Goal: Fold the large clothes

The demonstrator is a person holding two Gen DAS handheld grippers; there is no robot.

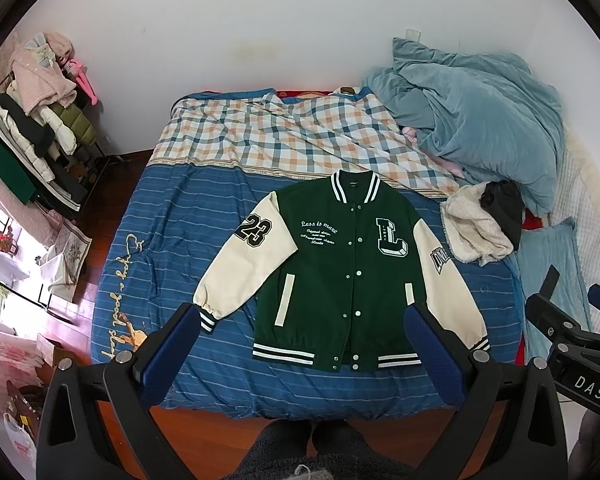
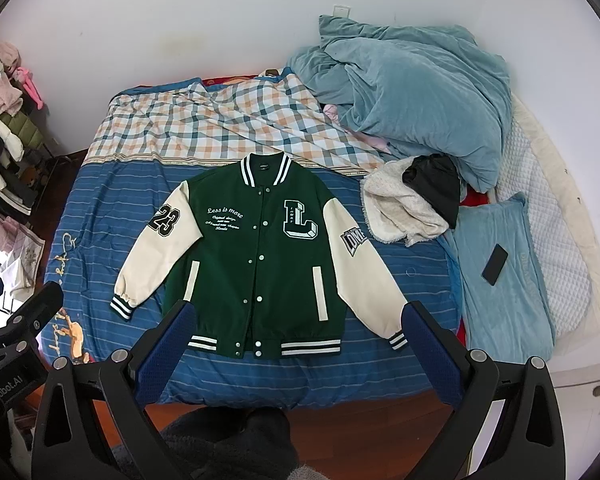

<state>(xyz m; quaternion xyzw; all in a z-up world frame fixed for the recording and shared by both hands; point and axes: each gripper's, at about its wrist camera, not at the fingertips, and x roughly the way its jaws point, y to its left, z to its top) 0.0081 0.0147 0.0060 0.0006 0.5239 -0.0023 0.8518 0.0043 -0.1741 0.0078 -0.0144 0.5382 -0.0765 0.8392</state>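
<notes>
Jacket (image 1: 340, 264) lies flat, buttoned, sleeves spread.

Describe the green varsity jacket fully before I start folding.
The varsity jacket lies flat, front up and snapped shut, on the blue striped bedspread, collar toward the wall. Green felt-like body, cream sleeves spread outward, striped ribbed collar, cuffs and hem. White script and an "L" patch on the chest, "23" on one sleeve, a lettered patch on the other, two cream pocket welts. Neither open gripper touches it.

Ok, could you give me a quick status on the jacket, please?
Left gripper and right gripper open, above the bed edge. Varsity jacket flat, buttoned, sleeves spread, unfolded. Nothing on it.
</notes>
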